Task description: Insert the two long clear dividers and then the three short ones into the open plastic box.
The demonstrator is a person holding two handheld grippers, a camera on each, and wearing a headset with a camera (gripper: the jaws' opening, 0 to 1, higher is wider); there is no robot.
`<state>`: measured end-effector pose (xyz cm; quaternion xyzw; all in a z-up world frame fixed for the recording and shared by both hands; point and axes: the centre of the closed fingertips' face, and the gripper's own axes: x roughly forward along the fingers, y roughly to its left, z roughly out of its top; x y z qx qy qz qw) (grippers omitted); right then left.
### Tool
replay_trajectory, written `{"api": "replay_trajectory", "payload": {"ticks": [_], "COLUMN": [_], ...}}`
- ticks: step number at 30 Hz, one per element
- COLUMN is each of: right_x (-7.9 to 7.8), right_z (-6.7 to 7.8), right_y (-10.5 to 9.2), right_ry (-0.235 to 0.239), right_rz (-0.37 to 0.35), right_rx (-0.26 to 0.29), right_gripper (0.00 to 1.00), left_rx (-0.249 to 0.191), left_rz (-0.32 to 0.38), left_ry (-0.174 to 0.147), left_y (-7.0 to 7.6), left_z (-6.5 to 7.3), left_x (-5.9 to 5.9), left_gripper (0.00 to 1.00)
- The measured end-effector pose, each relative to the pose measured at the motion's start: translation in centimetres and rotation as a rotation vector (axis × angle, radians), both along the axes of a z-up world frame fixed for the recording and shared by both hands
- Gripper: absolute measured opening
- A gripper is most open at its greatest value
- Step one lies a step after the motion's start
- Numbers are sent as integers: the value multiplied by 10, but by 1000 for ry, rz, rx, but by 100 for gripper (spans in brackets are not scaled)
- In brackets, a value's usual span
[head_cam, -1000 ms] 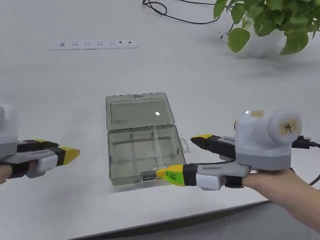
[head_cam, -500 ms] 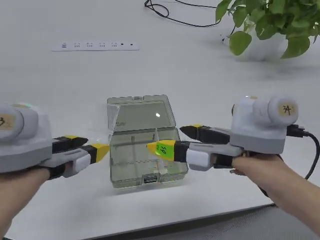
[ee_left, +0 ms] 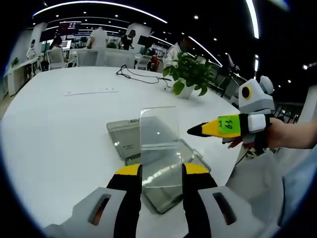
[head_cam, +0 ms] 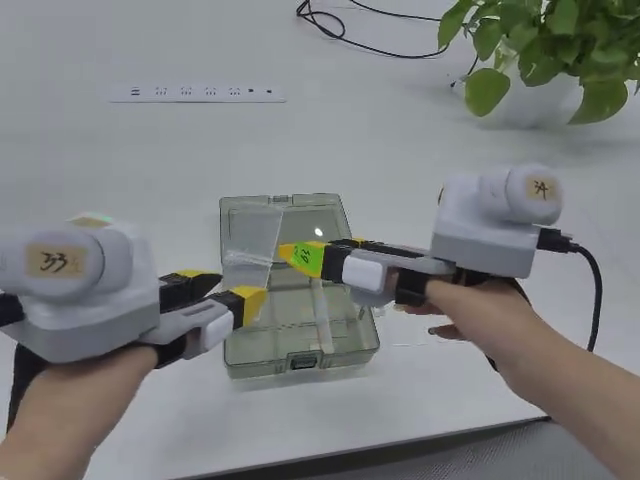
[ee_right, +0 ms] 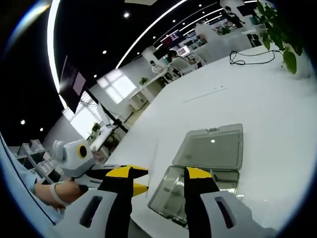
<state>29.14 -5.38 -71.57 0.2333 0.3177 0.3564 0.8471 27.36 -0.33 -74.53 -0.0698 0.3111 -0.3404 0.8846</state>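
A big open office with strip lights and desks lies behind a white table. At the table's far left is a power strip. Nearer, at the left edge of the head view, a hand holds the left gripper, which points right toward the box. Its yellow-tipped jaws are clenched on a clear divider – the sheet spans the gap between them and stands up out of the tips, seen face-on in the left gripper view. In the head view the sheet hangs above the left side of the box, over the hinge line, clear of the tray. The box sits in the middle of the table near the front edge. Its smoky tray is open and its lid is laid flat behind it. One pale clear strip runs front to back inside the tray, right of centre. The right gripper reaches in from the right and hovers over the tray's back edge – its tips are just beside the held sheet, but I cannot tell whether they touch it. Its jaws are parted, with nothing between them in its own view. At the far right stands a potted plant, and a black cable is looped on the table to its left.
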Motion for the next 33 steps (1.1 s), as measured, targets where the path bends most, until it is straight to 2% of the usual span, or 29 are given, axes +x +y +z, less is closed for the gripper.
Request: {"api": "replay_trajectory", "payload": {"ticks": [2,6,12,23,30,33], "right_x": [0,7,5,2,2,3], "right_z": [-1,-4,-9,-7,-6,-8], "right_y": [3,6,16,23,22,18], "right_ry": [23,61,106,110,103,101], "right_rz": [-10,-24,-29,-32,-32,-27], "right_rx": [4,23,16,3,-11,-40], "right_gripper": [32,24,15,8,5,3], "left_rx": [-5,-4,-13,-30,-63,-67], "left_rz": [3,4,17,35,65,69], "left_ry": [-3,-9,-15,-26,-1,5], "left_y": [-2,-7,-10,-15,-18,-19], "left_z": [0,0,0,4,3,2], "left_x": [0,-3,-4,-3,-4,-5], "left_gripper": [30,30,30,30,30,30]}}
